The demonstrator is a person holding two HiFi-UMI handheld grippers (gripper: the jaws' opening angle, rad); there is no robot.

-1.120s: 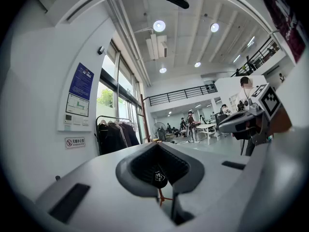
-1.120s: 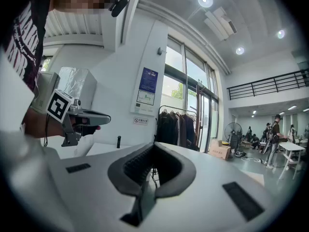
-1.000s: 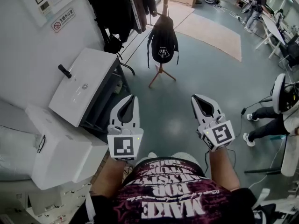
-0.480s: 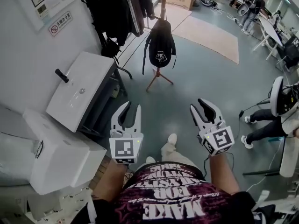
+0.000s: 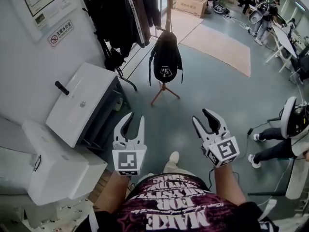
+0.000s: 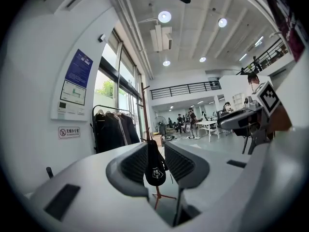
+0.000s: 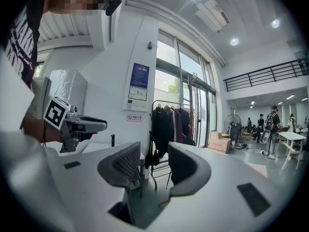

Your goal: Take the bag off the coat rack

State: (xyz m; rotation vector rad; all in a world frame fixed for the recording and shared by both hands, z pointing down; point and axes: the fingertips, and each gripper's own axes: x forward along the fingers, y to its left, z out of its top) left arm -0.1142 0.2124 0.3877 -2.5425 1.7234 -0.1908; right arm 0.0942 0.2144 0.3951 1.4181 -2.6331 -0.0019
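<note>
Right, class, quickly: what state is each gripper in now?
Left gripper: open, empty; the bag hangs ahead, untouched.
Right gripper: open, empty; its jaws have just been opening.

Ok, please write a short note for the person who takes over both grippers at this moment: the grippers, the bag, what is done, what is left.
Left gripper: open, empty, aimed toward the bag from a distance.
Right gripper: its jaws have just been opening; open, nothing between them.
Black fabric backpack: hangs on the wooden coat rack, ahead of both grippers, untouched.
Done: nothing yet; the bag is not reached.
Left: step closer, probably grip a strap near the top, lift it off the rack.
</note>
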